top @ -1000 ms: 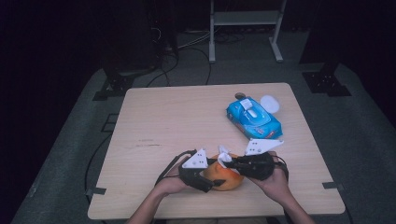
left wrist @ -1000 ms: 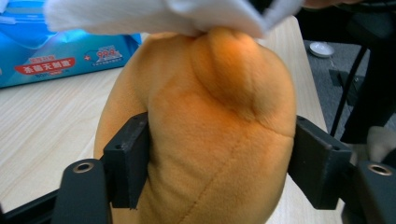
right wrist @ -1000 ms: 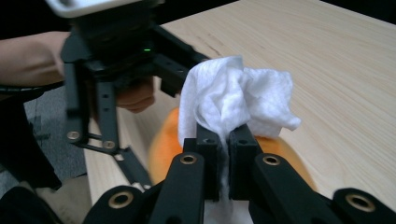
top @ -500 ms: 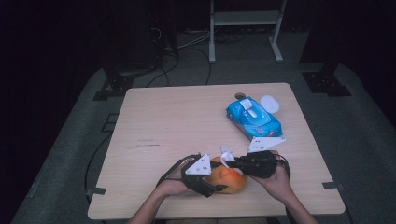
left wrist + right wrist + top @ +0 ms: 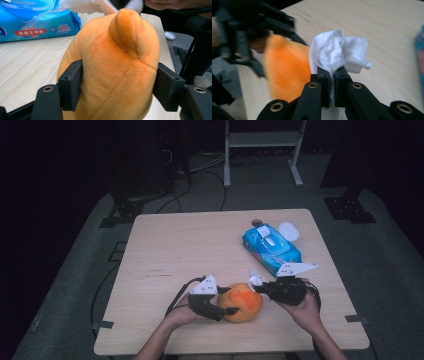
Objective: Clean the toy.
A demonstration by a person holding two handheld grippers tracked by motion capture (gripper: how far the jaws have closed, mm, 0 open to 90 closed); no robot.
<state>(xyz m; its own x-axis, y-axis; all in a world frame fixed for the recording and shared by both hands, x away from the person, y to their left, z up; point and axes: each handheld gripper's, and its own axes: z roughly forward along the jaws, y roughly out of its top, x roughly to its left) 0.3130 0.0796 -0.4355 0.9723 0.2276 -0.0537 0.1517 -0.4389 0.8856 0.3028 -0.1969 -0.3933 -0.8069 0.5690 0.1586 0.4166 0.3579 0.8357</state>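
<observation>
My left tongs (image 5: 117, 82) have just been closing and now pinch the orange plush toy (image 5: 243, 302) at the near edge of the tabletop (image 5: 200, 245). My right tongs (image 5: 331, 75), pressed together on a crumpled white wipe (image 5: 339, 51), have moved in beside it since a second ago, so wiping looks about to begin. The pale wood surface also carries a blue wipes pack (image 5: 272, 249); the room beyond is dark.

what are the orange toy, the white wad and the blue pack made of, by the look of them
Orange toy: soft plush fabric, matt and fuzzy, with stitched seams; it bulges between the left gripper pads.
White wad: likely a nonwoven wipe or tissue, crumpled, with a fine embossed texture, pinched in the right gripper.
Blue pack: glossy printed plastic film, with what looks like a rigid white flip lid.
</observation>
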